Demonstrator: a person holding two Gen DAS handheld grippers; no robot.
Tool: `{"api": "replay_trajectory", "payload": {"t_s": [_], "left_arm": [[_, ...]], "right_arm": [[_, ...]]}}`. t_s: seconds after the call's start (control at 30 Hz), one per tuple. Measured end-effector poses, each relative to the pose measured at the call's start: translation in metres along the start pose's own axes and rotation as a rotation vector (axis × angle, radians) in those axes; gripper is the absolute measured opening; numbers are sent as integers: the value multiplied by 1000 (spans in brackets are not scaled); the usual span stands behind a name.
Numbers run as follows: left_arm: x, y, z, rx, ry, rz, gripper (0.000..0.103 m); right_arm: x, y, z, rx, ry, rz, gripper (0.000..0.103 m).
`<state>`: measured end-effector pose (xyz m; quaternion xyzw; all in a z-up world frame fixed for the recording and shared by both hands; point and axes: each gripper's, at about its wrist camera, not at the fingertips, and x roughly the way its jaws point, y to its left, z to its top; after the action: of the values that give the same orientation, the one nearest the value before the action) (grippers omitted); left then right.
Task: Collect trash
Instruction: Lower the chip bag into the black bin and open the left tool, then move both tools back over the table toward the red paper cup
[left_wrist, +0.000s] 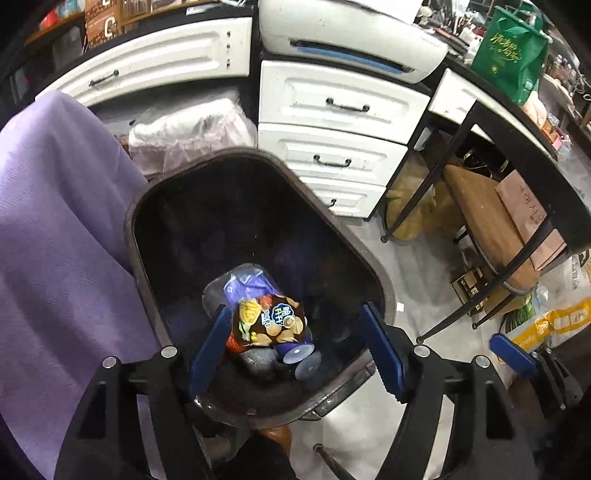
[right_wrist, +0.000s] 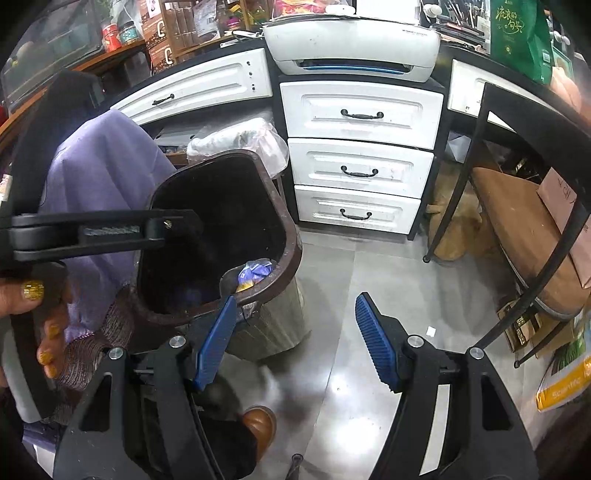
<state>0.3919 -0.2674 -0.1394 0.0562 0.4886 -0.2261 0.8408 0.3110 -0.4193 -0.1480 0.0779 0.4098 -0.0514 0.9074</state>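
Trash is already down in the brown bin (left_wrist: 258, 402): a chip packet (left_wrist: 271, 321) lies on top of a clear plastic bottle (left_wrist: 240, 284) with a purple label, low against the near wall, and both rest free, with nothing gripping them. Nearest to me, the left gripper (left_wrist: 295, 350) hangs right over the bin mouth with its blue pads (left_wrist: 208, 350) spread wide; the packet shows between them but sits well below, so the jaws hold nothing. To finish this step cleanly I would lift that gripper straight up, keeping the pads clear of the rim so the bin is not tipped. Just beside it, the right gripper (right_wrist: 295, 339) is also wide open and empty, pointing at the grey tiled floor (right_wrist: 369, 277) next to the bin's outer wall. A little past it a small white scrap (right_wrist: 430, 331) lies on the tiles; I judge it a likely next pick, and being flat it would want a low, pinching approach. Left of the bin a purple cloth (left_wrist: 62, 240) drapes close against the rim. Farther back stand a bag-lined second bin (right_wrist: 240, 140), the white drawers (right_wrist: 362, 162) and a printer (right_wrist: 351, 48) on top.
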Motion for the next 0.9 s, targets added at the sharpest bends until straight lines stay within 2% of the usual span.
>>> {"api": "replay_trajectory", "payload": {"t_s": [0.33, 0.47, 0.6, 0.73, 0.8, 0.9], "left_arm": [[-67, -9, -16, 19, -133, 12, 79], [-103, -14, -28, 52, -203, 4, 86], [-132, -13, -39, 70, -241, -2, 88], [-160, -5, -50, 83, -283, 24, 91], [-173, 7, -54, 53, -293, 15, 91], [-190, 25, -61, 8, -315, 27, 92]], "right_arm": [[-4, 2, 2, -3, -10, -11, 67], [-12, 9, 6, -25, -33, -5, 69], [-26, 22, 13, -51, -65, 25, 71], [-43, 42, 22, -97, -97, 66, 72], [-51, 53, 26, -117, -110, 96, 79], [-64, 73, 32, -153, -133, 131, 80]]}}
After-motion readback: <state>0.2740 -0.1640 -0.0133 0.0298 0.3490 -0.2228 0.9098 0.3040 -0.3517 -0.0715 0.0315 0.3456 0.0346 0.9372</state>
